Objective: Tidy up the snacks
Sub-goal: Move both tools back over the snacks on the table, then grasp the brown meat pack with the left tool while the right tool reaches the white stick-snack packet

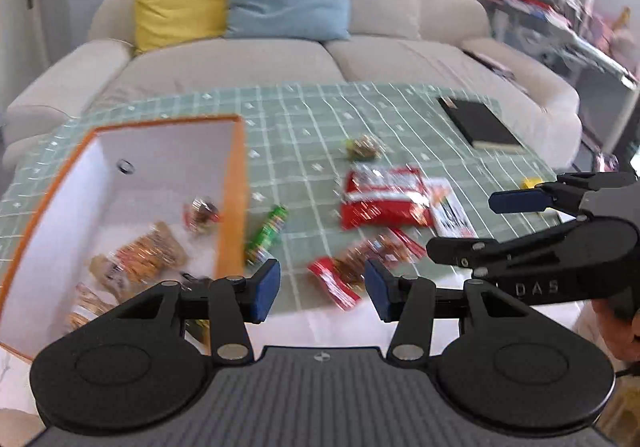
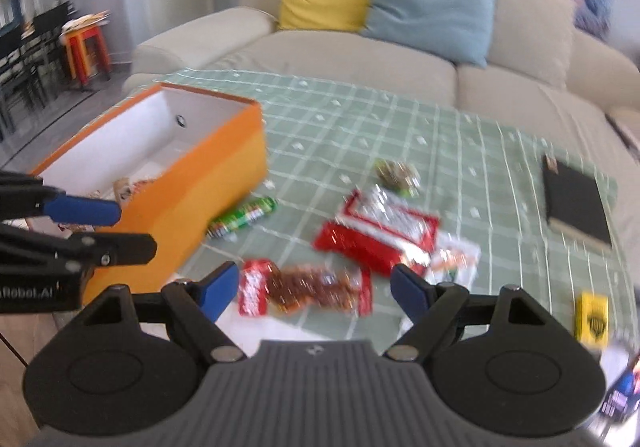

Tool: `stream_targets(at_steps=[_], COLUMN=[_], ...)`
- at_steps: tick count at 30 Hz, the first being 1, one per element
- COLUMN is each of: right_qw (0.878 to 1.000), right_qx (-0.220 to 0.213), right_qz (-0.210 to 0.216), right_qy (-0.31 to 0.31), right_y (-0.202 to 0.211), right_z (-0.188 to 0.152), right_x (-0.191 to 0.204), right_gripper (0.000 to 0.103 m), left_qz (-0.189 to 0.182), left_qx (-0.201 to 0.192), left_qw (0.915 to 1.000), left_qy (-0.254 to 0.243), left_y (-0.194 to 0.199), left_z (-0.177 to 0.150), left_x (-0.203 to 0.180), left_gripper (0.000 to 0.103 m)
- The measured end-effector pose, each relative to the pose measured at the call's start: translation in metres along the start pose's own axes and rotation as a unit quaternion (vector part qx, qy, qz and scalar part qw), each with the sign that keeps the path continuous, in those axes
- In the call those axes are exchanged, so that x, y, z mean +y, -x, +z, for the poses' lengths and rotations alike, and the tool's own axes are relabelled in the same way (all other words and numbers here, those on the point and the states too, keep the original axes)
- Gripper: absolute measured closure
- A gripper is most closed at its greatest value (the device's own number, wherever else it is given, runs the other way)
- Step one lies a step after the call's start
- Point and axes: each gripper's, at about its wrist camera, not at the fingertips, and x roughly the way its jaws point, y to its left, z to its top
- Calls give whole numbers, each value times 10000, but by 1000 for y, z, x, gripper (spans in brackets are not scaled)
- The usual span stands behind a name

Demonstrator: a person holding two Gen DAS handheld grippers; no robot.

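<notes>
Both tools, left (image 1: 322, 289) and right (image 2: 314, 287), hung released above the red snack packet (image 2: 304, 289), which lay on the tabletop (image 2: 360, 135) beside the orange box (image 2: 208, 183); simultaneous closing risked collision or tearing.

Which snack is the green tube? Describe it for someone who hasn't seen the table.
Find the orange box on the green checked tablecloth. Just outside its near right corner lies the green tube, flat on the cloth. It is the only green, rod-shaped snack; its neighbours are red packets.
</notes>
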Motion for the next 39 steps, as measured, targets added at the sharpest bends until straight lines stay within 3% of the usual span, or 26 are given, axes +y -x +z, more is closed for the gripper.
stream_targets(at_steps=[6, 10, 16, 19, 23, 27, 33, 39], right_qw=[9986, 9975, 9963, 9957, 9945, 9928, 9892, 9889], right_qx=[285, 530, 778, 820, 987, 1157, 1380, 1390], right_qz=[80, 236, 157, 78, -98, -284, -465, -424], right_qy=[-448, -411, -326, -413, -345, -78, -156, -321], right_y=[-8, -15, -39, -48, -55, -68, -99, -120], right_z=[-37, -52, -52, -47, -38, -22, -5, -2], right_x=[-20, -18, -11, -16, -30, -51, -79, -92], right_gripper=[23, 24, 24, 28, 28, 27, 23, 23], left_qz=[-124, -120, 9, 12, -116, -338, -322, -218], left_qx=[430, 692, 626, 527, 593, 497, 622, 790], left_qw=[9987, 9967, 9969, 9955, 9874, 9832, 9740, 9544], left_qy=[-261, -410, -483, -786, -1460, -1723, -2153, -2869], left_y=[-19, -32, -48, -56, -72, -90, -128, -151], left_z=[-21, -34, -38, -34, -25, -10, 4, 1], left_x=[-18, -22, -21, -25, -37, -47, -64, -73], left_gripper=[45, 45, 50, 48, 41, 26, 24, 24])
